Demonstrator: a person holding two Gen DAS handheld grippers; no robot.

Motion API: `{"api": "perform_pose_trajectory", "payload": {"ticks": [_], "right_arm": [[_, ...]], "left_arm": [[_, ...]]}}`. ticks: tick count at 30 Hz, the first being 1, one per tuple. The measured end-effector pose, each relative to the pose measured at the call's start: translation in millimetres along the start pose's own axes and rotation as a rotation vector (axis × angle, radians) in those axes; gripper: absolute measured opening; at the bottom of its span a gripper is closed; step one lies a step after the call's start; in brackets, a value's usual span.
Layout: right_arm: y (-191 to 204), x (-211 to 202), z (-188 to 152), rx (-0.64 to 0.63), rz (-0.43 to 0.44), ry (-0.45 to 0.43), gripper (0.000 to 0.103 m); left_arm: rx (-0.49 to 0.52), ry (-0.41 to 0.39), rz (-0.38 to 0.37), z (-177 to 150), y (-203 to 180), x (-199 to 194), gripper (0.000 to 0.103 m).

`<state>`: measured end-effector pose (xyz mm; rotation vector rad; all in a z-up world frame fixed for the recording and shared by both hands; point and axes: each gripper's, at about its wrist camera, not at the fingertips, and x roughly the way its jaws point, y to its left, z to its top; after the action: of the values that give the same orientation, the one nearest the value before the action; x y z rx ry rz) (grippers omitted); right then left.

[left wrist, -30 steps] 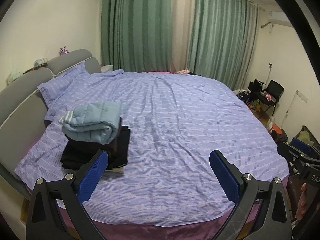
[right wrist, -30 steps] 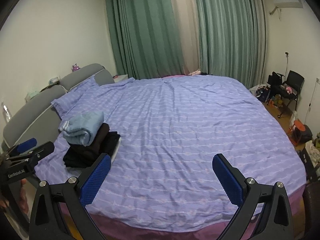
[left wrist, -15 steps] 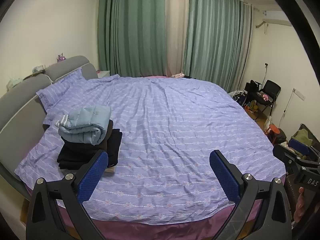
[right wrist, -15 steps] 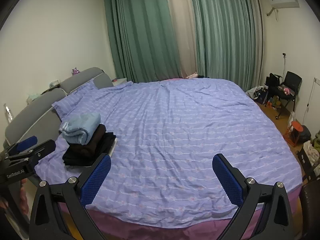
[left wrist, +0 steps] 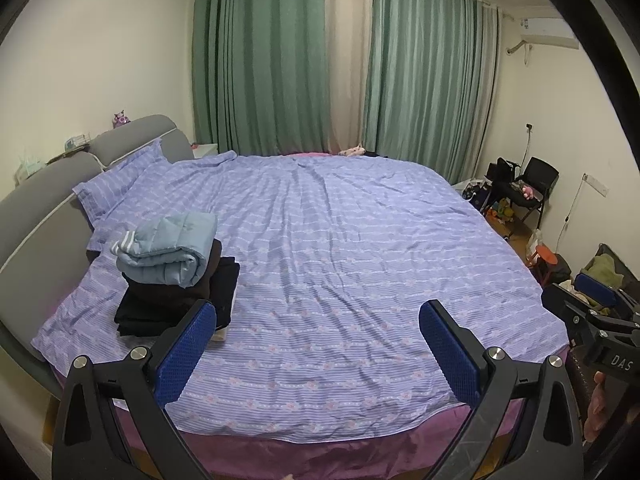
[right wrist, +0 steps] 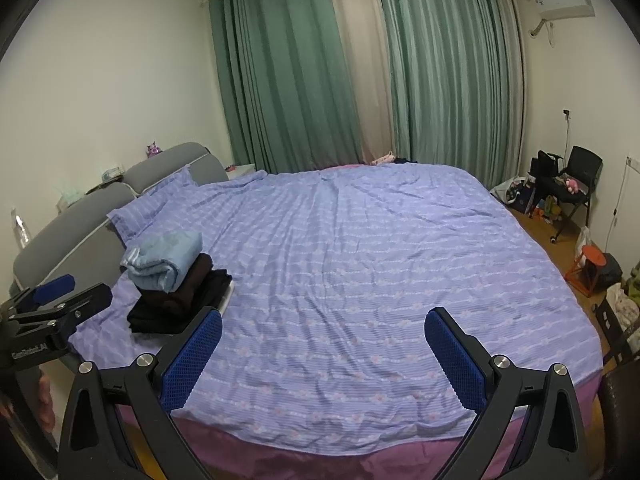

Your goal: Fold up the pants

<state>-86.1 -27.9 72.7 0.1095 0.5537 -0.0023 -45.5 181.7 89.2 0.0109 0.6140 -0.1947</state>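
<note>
A stack of folded clothes (left wrist: 172,284) lies on the left side of the bed (left wrist: 340,260), near the headboard. Light blue folded pants (left wrist: 168,248) sit on top of dark brown and black folded garments. The stack also shows in the right wrist view (right wrist: 176,280). My left gripper (left wrist: 316,344) is open and empty, held off the bed's near edge. My right gripper (right wrist: 324,348) is open and empty too, back from the bed. Each gripper shows at the edge of the other's view: the right one (left wrist: 592,308) and the left one (right wrist: 52,300).
The bed has a purple striped cover and a grey headboard (left wrist: 48,208) at left. Green curtains (left wrist: 400,80) hang behind. A black chair (left wrist: 532,188) with clutter, a red stool (left wrist: 546,256) and bags stand at right.
Both grippers have pulled back and up from the bed, so more of the room and the bed's near edge shows. The clothes stack has not moved. Both stay open.
</note>
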Motion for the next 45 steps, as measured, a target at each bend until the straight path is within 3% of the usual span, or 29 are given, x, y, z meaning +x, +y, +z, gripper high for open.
{"api": "perform_pose_trajectory", "payload": {"ticks": [45], "right_arm": [[0, -7, 2, -0.020, 0.005, -0.024, 0.102]], "left_arm": [[0.004, -0.004, -0.004, -2, -11, -10, 0.103]]}}
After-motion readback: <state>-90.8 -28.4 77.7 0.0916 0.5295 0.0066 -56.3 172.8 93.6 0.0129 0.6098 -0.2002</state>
